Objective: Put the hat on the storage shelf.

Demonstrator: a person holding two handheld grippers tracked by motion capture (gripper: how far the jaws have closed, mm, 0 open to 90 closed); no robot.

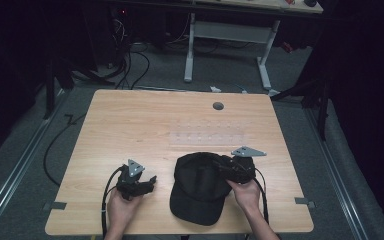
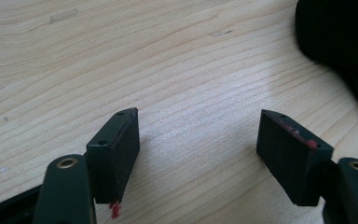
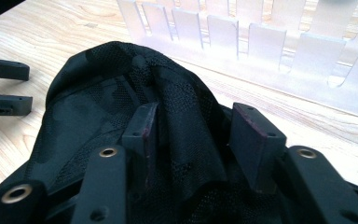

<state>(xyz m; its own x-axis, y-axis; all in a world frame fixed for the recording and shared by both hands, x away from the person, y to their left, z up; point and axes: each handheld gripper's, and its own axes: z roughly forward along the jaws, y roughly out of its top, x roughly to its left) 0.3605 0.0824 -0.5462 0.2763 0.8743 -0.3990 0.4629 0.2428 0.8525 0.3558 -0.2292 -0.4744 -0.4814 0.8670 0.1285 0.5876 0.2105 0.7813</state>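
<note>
Dim table (image 1: 130, 125), cap (image 3: 121, 93) hiding right gripper (image 3: 196, 126) jaws

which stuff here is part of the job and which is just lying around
In use:
- black cap, mesh fold between the right tongs
- left tongs, open over bare table

Lying about:
- clear slotted rack
- second table behind
- floor cables

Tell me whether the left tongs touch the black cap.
Apart. The high view shows bare table between the left tongs and the cap.
</note>
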